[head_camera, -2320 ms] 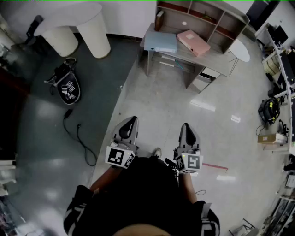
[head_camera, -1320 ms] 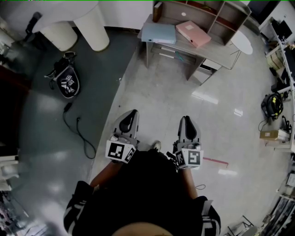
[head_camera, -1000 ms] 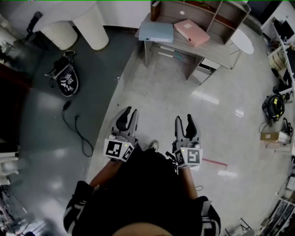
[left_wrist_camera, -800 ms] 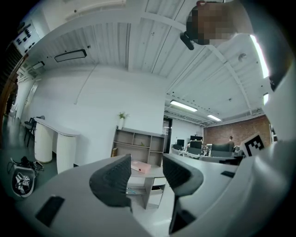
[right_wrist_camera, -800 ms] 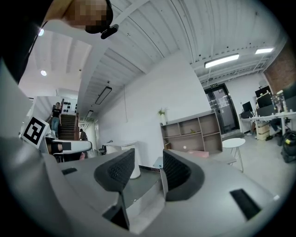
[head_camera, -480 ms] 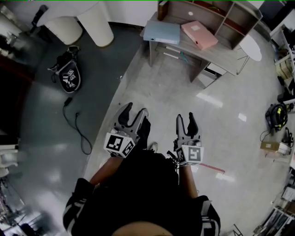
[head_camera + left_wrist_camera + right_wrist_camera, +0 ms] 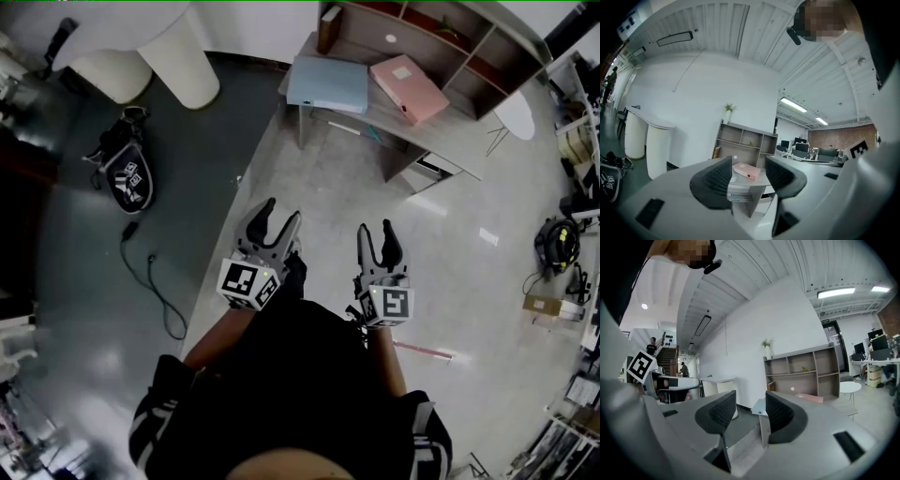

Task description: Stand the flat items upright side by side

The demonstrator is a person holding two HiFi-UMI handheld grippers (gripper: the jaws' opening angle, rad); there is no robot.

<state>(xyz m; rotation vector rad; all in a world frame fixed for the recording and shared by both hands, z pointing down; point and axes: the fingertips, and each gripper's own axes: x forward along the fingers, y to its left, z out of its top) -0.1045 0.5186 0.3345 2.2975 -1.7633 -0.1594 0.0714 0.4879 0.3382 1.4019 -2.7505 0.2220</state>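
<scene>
Faintly, pale label (image 7: 405,71) on pink folder (image 7: 417,94)

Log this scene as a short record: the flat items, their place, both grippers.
blue folder: lying flat on desk
pink folder: lying flat on desk, right of the blue one, apart
left gripper: open, jaws have just been opening, nothing between them
right gripper: open, empty
task: not started; both grippers short of the desk

Blue folder (image 7: 327,84), pink folder (image 7: 409,88), flat
</scene>
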